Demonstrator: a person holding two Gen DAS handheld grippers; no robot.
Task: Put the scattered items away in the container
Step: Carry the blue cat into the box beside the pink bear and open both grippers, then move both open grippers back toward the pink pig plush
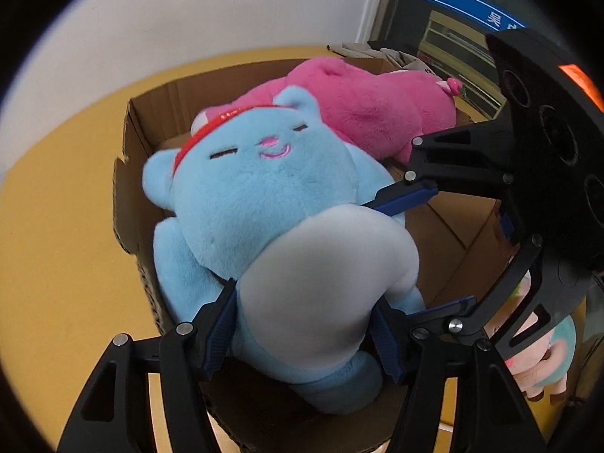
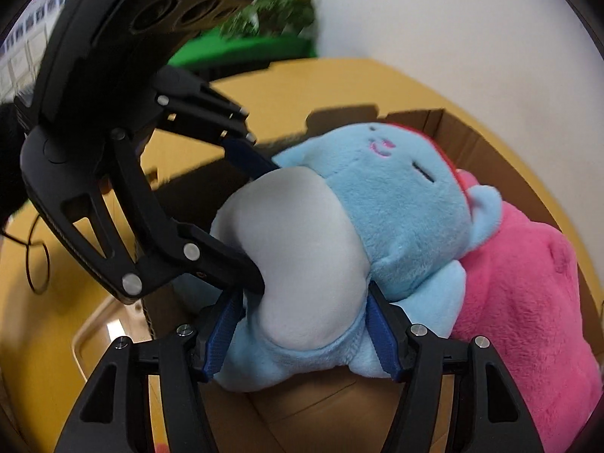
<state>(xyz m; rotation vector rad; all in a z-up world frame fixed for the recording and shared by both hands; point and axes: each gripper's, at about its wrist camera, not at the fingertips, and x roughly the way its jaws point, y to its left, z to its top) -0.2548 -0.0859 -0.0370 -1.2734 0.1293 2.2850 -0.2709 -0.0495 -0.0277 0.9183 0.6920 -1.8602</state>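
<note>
- We have both grippers on the blue plush bear [image 1: 241, 204], which sits face up over the open cardboard box [image 1: 132, 120], its red headband toward the far wall of the box.
- Our left gripper [image 1: 305, 324] has its blue-padded fingers [image 1: 222, 324] pressed into the two sides of the bear's pale grey belly, pinching the soft body between them.
- Our right gripper [image 2: 298, 332] does the same from the other side; its fingers [image 2: 381, 336] squeeze the lower body, and in the left wrist view one of its pads reaches the bear's flank.
- The bear looks partly inside the box already: its head lies against the pink plush toy [image 1: 370, 105], which rests in the box behind it. Whether the bear's weight is fully down on the box floor we cannot tell.
- So we judge one large toy is put away and the bear is at the point of being set down, with release still to come.
- What seems left: a small pink and mint plush [image 1: 543, 362] shows at the right edge of the left wrist view, beyond the box wall as far as we can tell.
- The yellow table [image 1: 56, 226] around the box shows no other toys in these views, though much of it is hidden.
</note>
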